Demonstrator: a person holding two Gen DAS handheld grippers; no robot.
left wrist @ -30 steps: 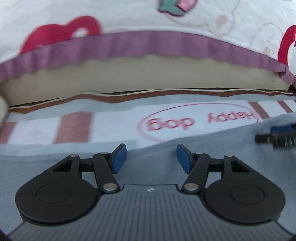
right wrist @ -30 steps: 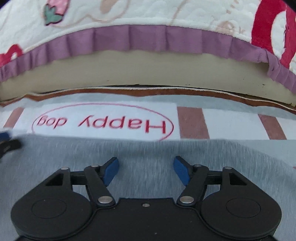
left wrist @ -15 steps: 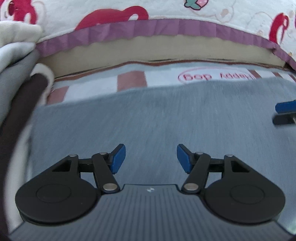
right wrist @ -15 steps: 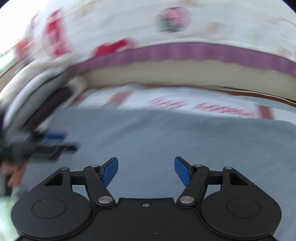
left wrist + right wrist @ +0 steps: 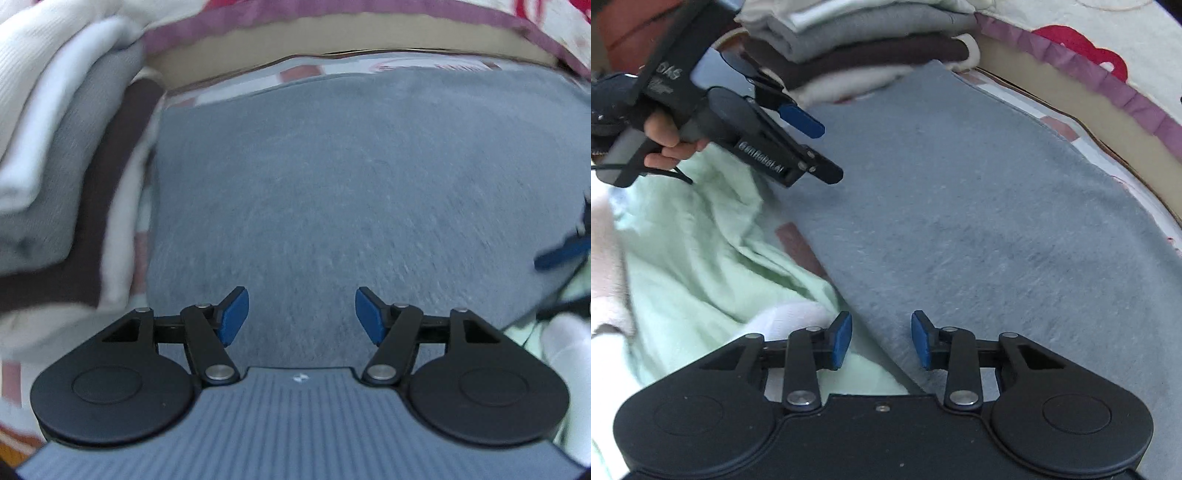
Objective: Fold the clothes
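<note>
A grey-blue garment (image 5: 979,206) lies spread flat over a striped sheet (image 5: 798,240), filling the middle and right of the right wrist view and most of the left wrist view (image 5: 351,192). Its near edge runs diagonally from the upper middle of the right wrist frame down toward the bottom centre.

The right gripper (image 5: 881,339) sits at the bottom of its own frame, right over that near edge. Its blue pads (image 5: 840,339) are drawing together, with the edge of the garment lying below the gap, but nothing is pinched yet. Beside its left pad lies a pale green cloth (image 5: 701,258), rumpled across the lower left of the frame, with a bit of white fabric (image 5: 790,314) on it.

The left gripper (image 5: 301,317) hangs over the middle of the garment, its jaws spreading apart and nothing between them. From the right wrist view it shows in the upper left (image 5: 812,147), with a person's hand (image 5: 668,144) around its handle.

A stack of folded clothes (image 5: 857,48), white, grey and dark brown, stands at the top of the right wrist frame, touching the far corner of the garment. A quilt with a purple frill (image 5: 1108,85) runs along the upper right.
</note>
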